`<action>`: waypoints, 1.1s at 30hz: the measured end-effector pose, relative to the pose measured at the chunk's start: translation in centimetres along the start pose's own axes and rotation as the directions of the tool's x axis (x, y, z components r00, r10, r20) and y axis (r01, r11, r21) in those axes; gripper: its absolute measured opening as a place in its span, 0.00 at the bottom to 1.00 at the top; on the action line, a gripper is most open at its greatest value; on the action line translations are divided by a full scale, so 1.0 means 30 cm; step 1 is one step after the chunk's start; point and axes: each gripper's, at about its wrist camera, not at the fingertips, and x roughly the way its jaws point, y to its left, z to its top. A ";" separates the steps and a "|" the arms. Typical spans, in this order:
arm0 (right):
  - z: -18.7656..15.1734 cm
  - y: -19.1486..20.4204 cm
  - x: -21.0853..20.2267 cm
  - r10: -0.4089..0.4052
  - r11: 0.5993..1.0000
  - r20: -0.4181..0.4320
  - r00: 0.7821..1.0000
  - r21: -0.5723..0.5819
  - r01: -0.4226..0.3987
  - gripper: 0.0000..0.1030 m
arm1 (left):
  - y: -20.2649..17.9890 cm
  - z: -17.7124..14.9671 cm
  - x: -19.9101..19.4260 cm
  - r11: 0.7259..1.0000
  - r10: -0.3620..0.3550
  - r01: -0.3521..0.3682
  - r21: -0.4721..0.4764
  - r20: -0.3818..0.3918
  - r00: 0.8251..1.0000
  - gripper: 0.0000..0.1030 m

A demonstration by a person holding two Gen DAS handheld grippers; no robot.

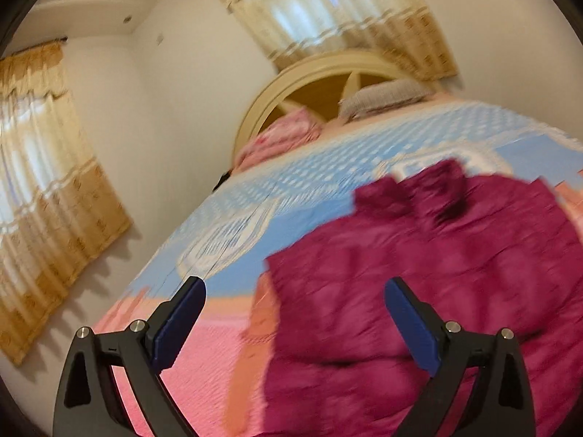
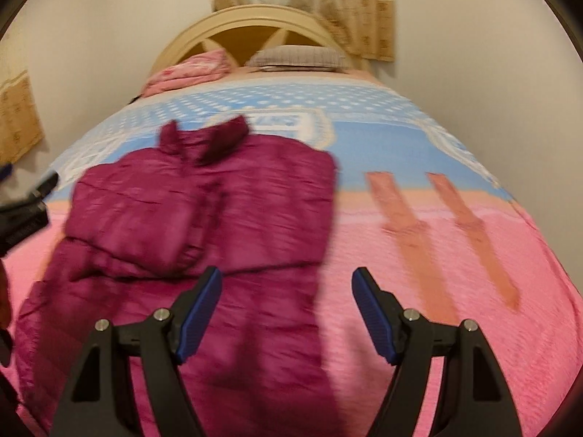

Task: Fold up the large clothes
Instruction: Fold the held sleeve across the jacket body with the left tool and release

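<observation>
Over on the left gripper: fingers spread wide, nothing between them, hovering off the near left flank of the magenta puffer jacket, with bare pink bedspread below and to its left. Plenty of open bedcover ahead, then a drop at the bed's left edge toward the wall and curtain, so best to keep any sweep inboard. Moving right to the jacket itself: laid flat across the bed, collar away toward the headboard, one sleeve seemingly already folded over the chest. Looks light, soft and puffy; slick quilted shell likely to slide and spring back, so better pinched at a seam, hem or cuff than on a padded panel. Now the right gripper: also open wide and empty, poised over the jacket's near right hem edge, jacket ahead and to its left. Off to its right, wide clear bedspread with two orange stripes, good room for drawing the hem across. Pillows far ahead, well apart.
</observation>
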 end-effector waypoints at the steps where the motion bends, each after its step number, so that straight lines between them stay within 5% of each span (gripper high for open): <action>1: 0.013 0.025 0.009 0.014 1.000 -0.003 1.000 -0.006 -0.014 0.74 | 0.046 -0.035 0.031 1.000 0.021 -0.022 -0.014 -0.033 0.999 0.96; 9: 0.102 0.179 0.215 0.137 0.990 -0.119 0.983 0.038 -0.133 0.74 | 0.248 -0.232 0.179 0.984 0.128 -0.150 -0.092 -0.213 0.969 0.96; 10: 0.100 0.187 0.244 0.145 0.989 -0.145 0.979 0.045 -0.140 0.70 | 0.262 -0.257 0.201 0.983 0.132 -0.159 -0.097 -0.237 0.962 0.96; 12: 0.090 0.201 0.287 0.183 0.983 -0.195 0.964 0.051 -0.176 0.32 | 0.282 -0.295 0.239 0.980 0.127 -0.164 -0.113 -0.280 0.952 0.96; 15: 0.075 0.205 0.271 0.187 0.982 -0.182 0.965 0.045 -0.182 0.18 | 0.299 -0.321 0.264 0.978 0.111 -0.158 -0.133 -0.307 0.945 0.96; 18: 0.057 0.194 0.229 0.168 0.986 -0.157 0.973 0.033 -0.165 0.14 | 0.302 -0.332 0.275 0.979 0.110 -0.156 -0.128 -0.309 0.945 0.96; 25: 0.052 0.130 0.220 0.055 0.998 -0.132 0.990 0.048 -0.049 0.18 | 0.294 -0.315 0.264 0.982 0.090 -0.137 -0.129 -0.316 0.945 0.96; 26: 0.054 0.127 0.223 0.064 0.997 -0.134 0.989 0.047 -0.059 0.22 | 0.297 -0.308 0.259 0.983 0.081 -0.129 -0.134 -0.315 0.946 0.96; 29: 0.065 0.130 0.199 0.033 0.999 -0.116 0.993 0.034 -0.029 0.65 | 0.314 -0.244 0.224 0.983 0.059 -0.105 -0.148 -0.286 0.956 0.96; 32: 0.093 0.113 0.138 -0.021 0.998 -0.042 0.999 0.054 0.023 0.59 | 0.331 -0.151 0.183 0.982 0.042 -0.081 -0.172 -0.221 0.974 0.96; 33: 0.110 0.101 0.105 -0.034 0.997 -0.009 0.999 0.075 0.034 0.49 | 0.329 -0.109 0.171 0.982 0.034 -0.069 -0.177 -0.194 0.980 0.96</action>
